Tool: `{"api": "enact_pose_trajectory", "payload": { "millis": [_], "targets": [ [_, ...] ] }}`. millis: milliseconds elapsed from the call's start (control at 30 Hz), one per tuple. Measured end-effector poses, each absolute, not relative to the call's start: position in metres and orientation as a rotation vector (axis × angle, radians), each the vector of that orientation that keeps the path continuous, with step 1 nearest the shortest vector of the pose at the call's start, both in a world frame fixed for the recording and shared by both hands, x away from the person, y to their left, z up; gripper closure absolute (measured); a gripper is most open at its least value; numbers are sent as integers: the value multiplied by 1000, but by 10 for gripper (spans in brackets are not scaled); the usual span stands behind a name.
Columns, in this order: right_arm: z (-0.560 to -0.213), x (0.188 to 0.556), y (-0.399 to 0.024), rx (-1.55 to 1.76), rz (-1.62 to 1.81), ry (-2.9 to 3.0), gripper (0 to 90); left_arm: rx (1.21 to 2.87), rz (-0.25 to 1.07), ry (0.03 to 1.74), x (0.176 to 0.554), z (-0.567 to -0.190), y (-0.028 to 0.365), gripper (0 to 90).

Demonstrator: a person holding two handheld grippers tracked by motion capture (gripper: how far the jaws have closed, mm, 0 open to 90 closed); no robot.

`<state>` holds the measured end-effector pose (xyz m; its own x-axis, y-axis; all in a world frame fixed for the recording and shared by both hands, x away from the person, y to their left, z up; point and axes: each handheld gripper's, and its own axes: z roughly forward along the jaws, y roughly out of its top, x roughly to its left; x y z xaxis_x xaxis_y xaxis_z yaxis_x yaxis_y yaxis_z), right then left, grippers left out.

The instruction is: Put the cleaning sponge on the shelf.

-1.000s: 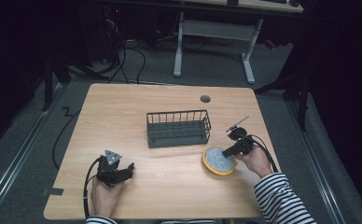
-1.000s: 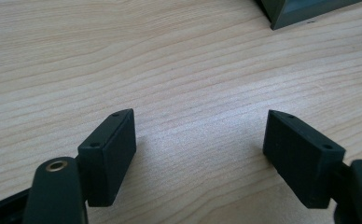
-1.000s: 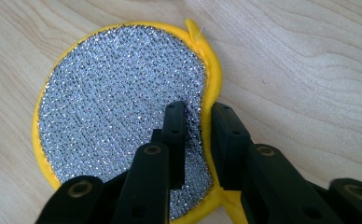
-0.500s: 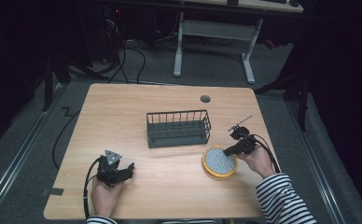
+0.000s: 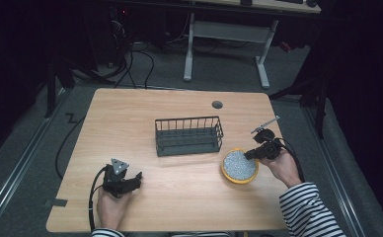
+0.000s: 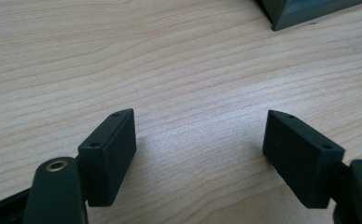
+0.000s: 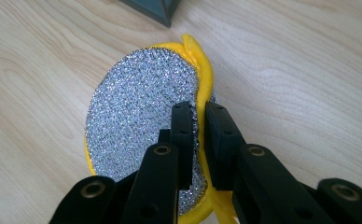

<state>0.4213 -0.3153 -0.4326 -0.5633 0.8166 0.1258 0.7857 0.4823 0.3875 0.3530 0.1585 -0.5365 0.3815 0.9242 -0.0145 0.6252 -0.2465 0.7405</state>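
A round scrub sponge (image 5: 239, 166), yellow with a silver mesh face (image 7: 137, 121), lies on the wooden table right of the dark wire basket (image 5: 188, 136). My right gripper (image 5: 251, 154) is shut on the sponge's right rim; in the right gripper view its jaws pinch the yellow edge (image 7: 200, 88) between them (image 7: 197, 122). My left gripper (image 5: 136, 177) rests low over bare table at the front left, held by a hand. In the left gripper view its jaws stand wide apart (image 6: 200, 140) with only wood between them.
A corner of the basket (image 6: 309, 11) shows at the top right of the left gripper view. A round cable hole (image 5: 217, 104) sits near the table's far edge. Cables trail from both grippers. Beyond the table stand a white desk frame (image 5: 226, 42) and floor cables.
The right gripper and the sponge have shifted slightly toward the front right, away from the basket. The left gripper has stayed still.
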Motion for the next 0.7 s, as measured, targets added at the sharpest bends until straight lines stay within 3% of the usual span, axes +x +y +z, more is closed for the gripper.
{"api": "enact_pose_trajectory", "payload": {
  "millis": [700],
  "targets": [
    [-390,428,-319,1338,648,2591,831,1972,573,1333,353,-536,158,261]
  ]
}}
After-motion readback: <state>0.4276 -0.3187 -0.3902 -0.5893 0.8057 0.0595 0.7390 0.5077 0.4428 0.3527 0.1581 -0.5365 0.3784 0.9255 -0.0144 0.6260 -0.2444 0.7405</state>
